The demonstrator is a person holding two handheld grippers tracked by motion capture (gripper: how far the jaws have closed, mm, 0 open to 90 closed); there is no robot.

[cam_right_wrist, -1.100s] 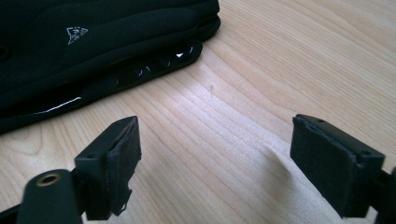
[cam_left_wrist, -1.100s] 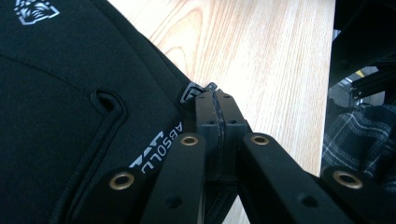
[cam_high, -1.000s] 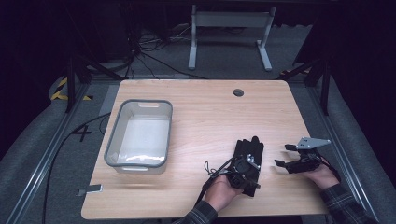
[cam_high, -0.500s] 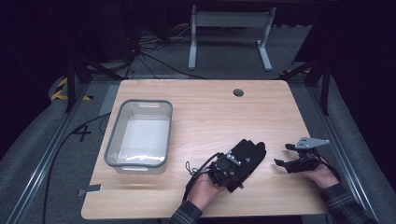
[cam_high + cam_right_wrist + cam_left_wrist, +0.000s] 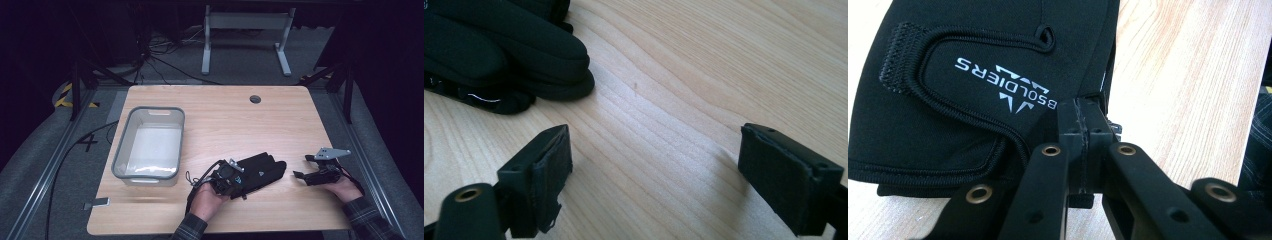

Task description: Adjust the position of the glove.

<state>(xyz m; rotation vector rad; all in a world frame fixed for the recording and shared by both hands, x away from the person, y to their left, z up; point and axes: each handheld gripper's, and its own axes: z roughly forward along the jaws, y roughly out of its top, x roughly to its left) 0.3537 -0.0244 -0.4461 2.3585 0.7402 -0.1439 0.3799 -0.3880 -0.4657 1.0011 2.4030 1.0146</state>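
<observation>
Nearest the person's edge of the wooden counter (image 5: 220,112), at about six o'clock in the high view, the left hand (image 5: 204,200) comes in with the left gripper (image 5: 231,176), which points toward two o'clock across the boards. Its jaws are pressed tight together, pad against pad, and in the left gripper view they seem to pinch the cuff edge of a black glove (image 5: 973,85), though how much fabric they have is hard to tell; white lettering on the glove reads upside down just above the jaws. In the high view the glove (image 5: 262,170) lies flat on the counter, its fingers stretched toward three o'clock. At about four o'clock the right hand (image 5: 345,187) rests by the counter's right edge with the right gripper (image 5: 307,175), a grey three-cornered plate on top of it, aimed toward nine o'clock at the glove's fingertips and a little apart from them. In the right gripper view its jaws stand wide apart with bare wood between them and nothing held, and the glove's fingertips (image 5: 509,50) lie ahead at about eleven o'clock. Farther in, toward nine o'clock, a clear plastic bin (image 5: 122,150) with a grey rim sits on the counter, well apart from both grippers. At the far edge, about twelve o'clock, is a small round hole (image 5: 255,99) in the top.
</observation>
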